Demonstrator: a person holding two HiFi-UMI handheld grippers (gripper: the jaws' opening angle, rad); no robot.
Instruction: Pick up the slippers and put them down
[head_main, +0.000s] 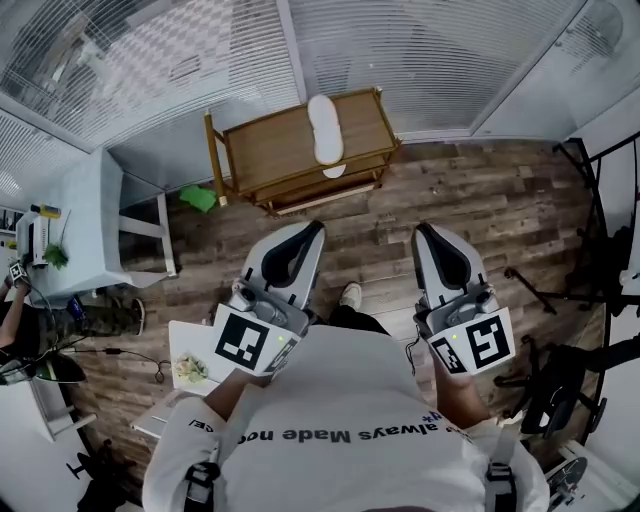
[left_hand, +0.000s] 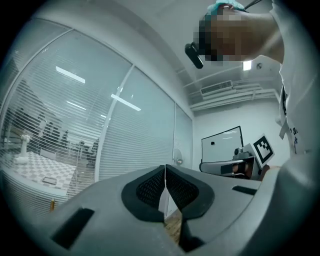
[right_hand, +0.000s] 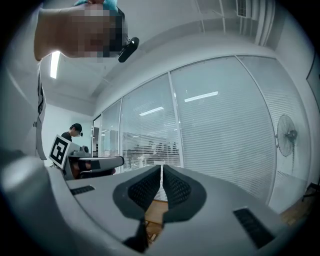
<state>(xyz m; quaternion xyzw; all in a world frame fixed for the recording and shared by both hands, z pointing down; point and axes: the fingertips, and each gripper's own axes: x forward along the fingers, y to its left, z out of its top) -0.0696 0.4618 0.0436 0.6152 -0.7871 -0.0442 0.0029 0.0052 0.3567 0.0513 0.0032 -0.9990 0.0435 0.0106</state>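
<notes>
A white slipper (head_main: 324, 128) lies on top of a low wooden rack (head_main: 270, 150) by the glass wall, well ahead of me. A second white slipper (head_main: 334, 171) peeks out at the rack's lower level. My left gripper (head_main: 314, 230) and right gripper (head_main: 422, 231) are held level side by side over the wood floor, short of the rack. Both are shut with nothing between the jaws. In the left gripper view the left gripper (left_hand: 165, 171) has its black pads pressed together. The right gripper (right_hand: 161, 171) looks the same in its own view. No slipper shows in either gripper view.
A green object (head_main: 198, 198) lies on the floor left of the rack. A white desk (head_main: 95, 215) stands at the left, black stands (head_main: 590, 260) at the right. Blinds cover the glass walls. A fan (right_hand: 285, 136) stands by the wall. A person (right_hand: 75, 131) is farther back.
</notes>
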